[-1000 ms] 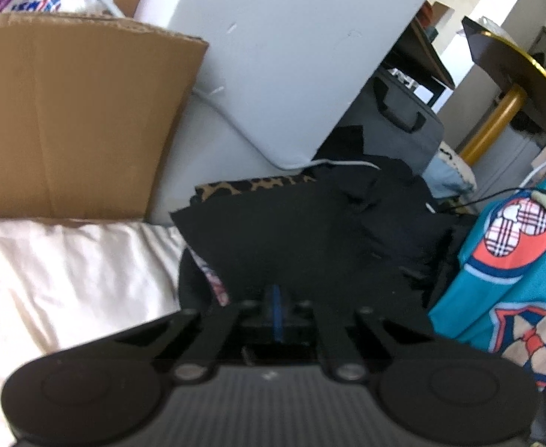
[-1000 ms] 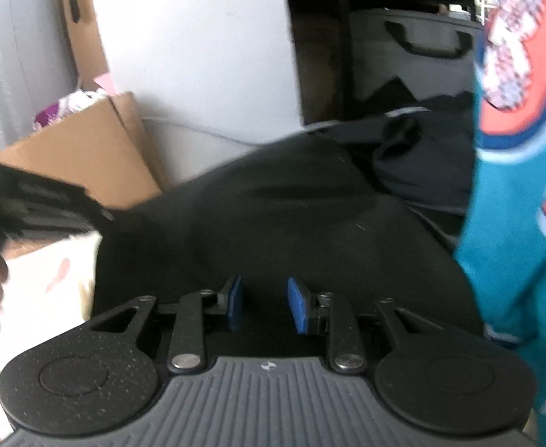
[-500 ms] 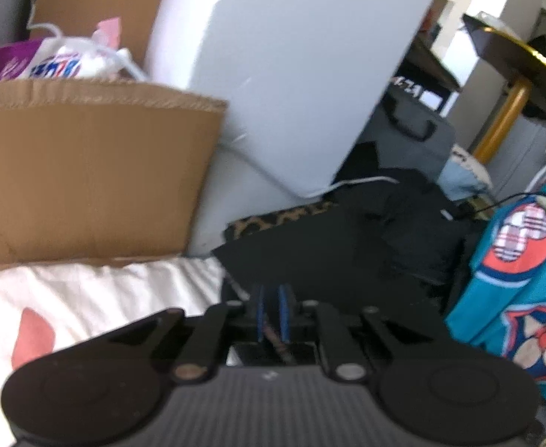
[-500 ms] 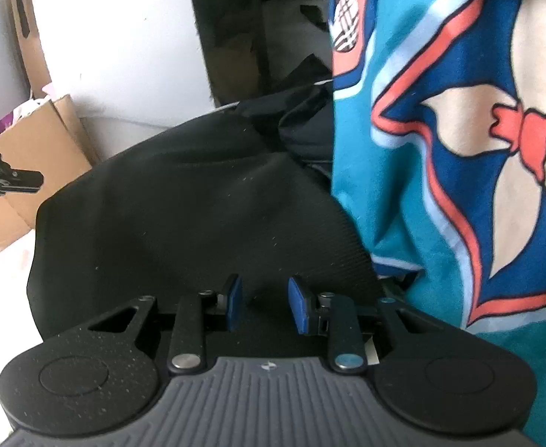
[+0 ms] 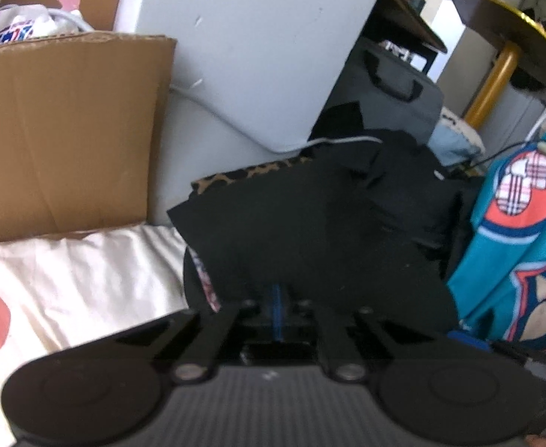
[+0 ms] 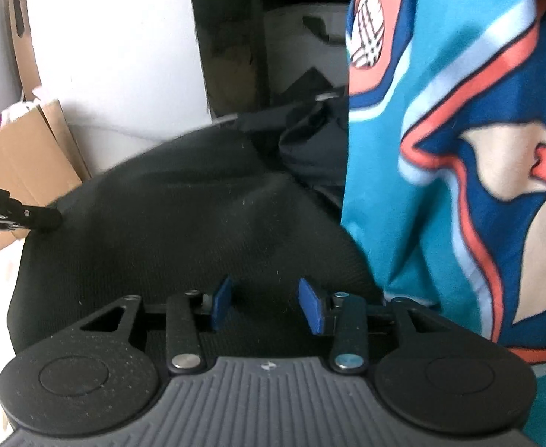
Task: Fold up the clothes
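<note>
A black garment (image 5: 310,234) lies folded on a pile of clothes; it fills the middle of the right wrist view (image 6: 183,216). My left gripper (image 5: 276,307) is shut on its near edge, blue pads pressed together; its tip shows at the garment's left edge in the right wrist view (image 6: 38,218). My right gripper (image 6: 267,303) is open and empty just over the garment's near edge. A teal patterned garment (image 6: 459,149) hangs close on the right, also in the left wrist view (image 5: 515,242).
A cardboard box (image 5: 64,130) and a white panel (image 5: 254,48) stand behind the pile. A cream sheet with pink spots (image 5: 68,279) covers the surface at left. A leopard-print cloth (image 5: 243,177) lies under the black one. A dark bag (image 5: 392,85) sits behind.
My left gripper has closed from slightly apart onto the black garment's edge. My right gripper has opened wider and stays over the garment.
</note>
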